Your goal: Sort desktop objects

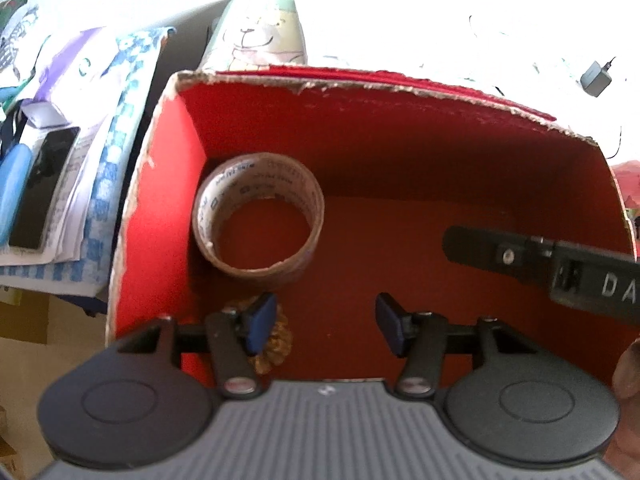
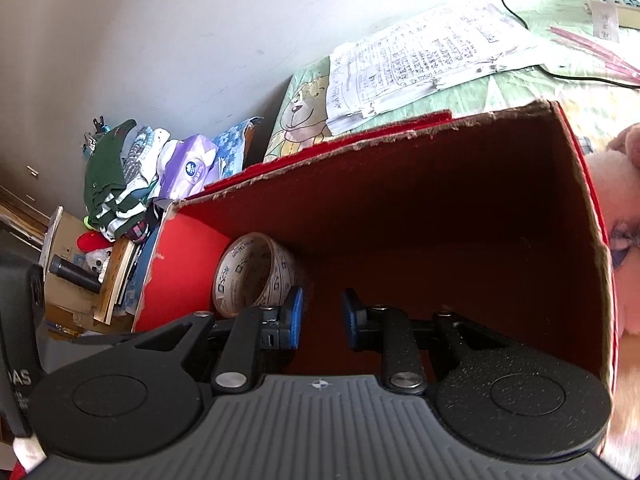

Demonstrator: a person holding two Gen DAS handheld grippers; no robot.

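Right, the biggest thing in front of me is the red box (image 1: pixel 400 152), open-topped with ragged cardboard rims, and both my tools are held over its mouth. It sits on a cartoon-printed cloth (image 2: pixel 298 116) with a sheaf of written papers (image 2: pixel 420 60) beyond its far wall.

Inside, the tape roll (image 1: pixel 258 216) is already in the box, lying in the far-left corner close to the left wall; whether it touches that wall I cannot tell. Its hollow core points up towards me, so the axis runs roughly vertical and the ring shows as an open circle. A small golden coiled thing (image 1: pixel 276 336), perhaps a hair tie, lies on the floor nearer me, half hidden behind my left tool's left finger.

My left gripper (image 1: pixel 326 326) is spread wide with nothing between the blue pads. My right gripper (image 2: pixel 320 316) is parted more narrowly, also empty; its black finger reaches into the left view from the right side.

From the left gripper the roll lies ahead and to the left, closer than it is to the right one, so I judge the left hand is better placed should anything in that corner need shifting. Both items look sorted.
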